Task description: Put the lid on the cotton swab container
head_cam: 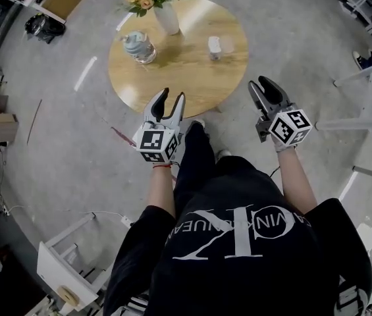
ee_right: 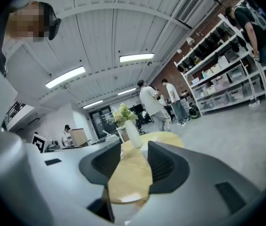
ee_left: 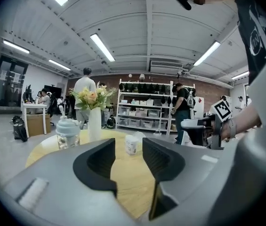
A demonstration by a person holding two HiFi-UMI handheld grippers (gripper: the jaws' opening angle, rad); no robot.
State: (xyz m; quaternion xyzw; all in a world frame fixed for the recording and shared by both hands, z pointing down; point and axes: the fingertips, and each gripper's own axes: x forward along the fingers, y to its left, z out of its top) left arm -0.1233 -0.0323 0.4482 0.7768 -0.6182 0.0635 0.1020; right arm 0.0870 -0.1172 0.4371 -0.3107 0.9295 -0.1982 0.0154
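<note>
My left gripper (head_cam: pixel 172 95) and right gripper (head_cam: pixel 262 83) are both half open and empty. The cotton swab container (head_cam: pixel 214 47) by the table's (head_cam: pixel 186 78) right edge looks like light, tippy plastic, so I'd pinch its sides.

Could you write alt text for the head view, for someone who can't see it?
Seen from above, a person in a black T-shirt holds a left gripper and a right gripper, both open and empty, near a round wooden table. On it stand a vase of flowers, a lidded glass jar and a small white container.
</note>
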